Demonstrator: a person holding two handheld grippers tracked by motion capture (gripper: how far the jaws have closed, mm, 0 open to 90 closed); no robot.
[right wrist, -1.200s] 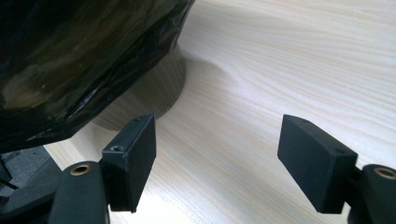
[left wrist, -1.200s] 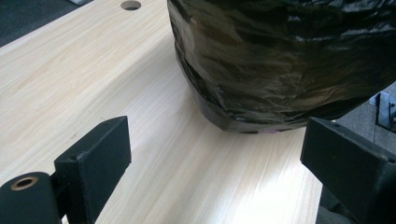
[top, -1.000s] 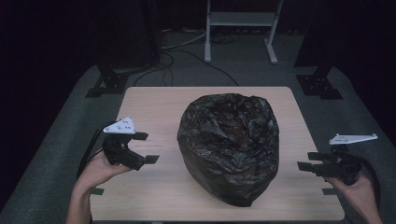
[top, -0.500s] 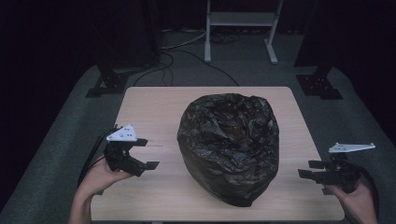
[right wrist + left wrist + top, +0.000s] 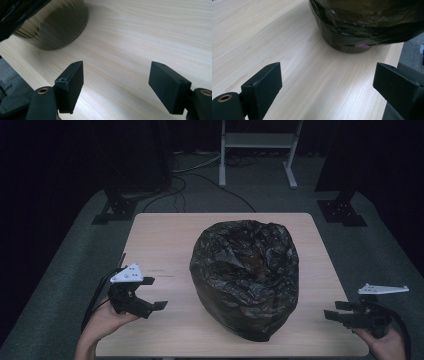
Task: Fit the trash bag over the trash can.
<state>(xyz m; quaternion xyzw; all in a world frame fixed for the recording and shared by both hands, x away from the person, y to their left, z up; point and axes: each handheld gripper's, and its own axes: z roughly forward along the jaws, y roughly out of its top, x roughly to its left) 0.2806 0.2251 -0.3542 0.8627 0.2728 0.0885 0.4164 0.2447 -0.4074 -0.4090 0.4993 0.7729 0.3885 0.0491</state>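
A black plastic bag, crumpled and glossy, stands at the centre of the high view, drawn over a round container whose ribbed wall shows beneath the plastic in the upper left of the right gripper view. The bag rests on a light wooden table and lies nearer the bottom edge of the tabletop than the top edge. In the left gripper view the bag occupies the upper right of the frame, with a small pink mark low on its side.

The left gripper sits at the lower left of the high view, held in a hand that enters from the bottom edge. Its jaws stand apart with nothing between them and point toward the bag, well apart from it. A grey three-cornered plate tops it. In its own view the left gripper shows bare wood between the two black jaws.

The right gripper sits at the lower right of the high view, at the right edge of the tabletop, in a hand at the bottom corner. Its jaws are likewise apart and hold nothing; they point left toward the bag and are clear of it. In its own view the right gripper frames bare table.

Beyond the table, at the top of the high view, a white metal frame stands on grey floor with dark cables lying beside it.
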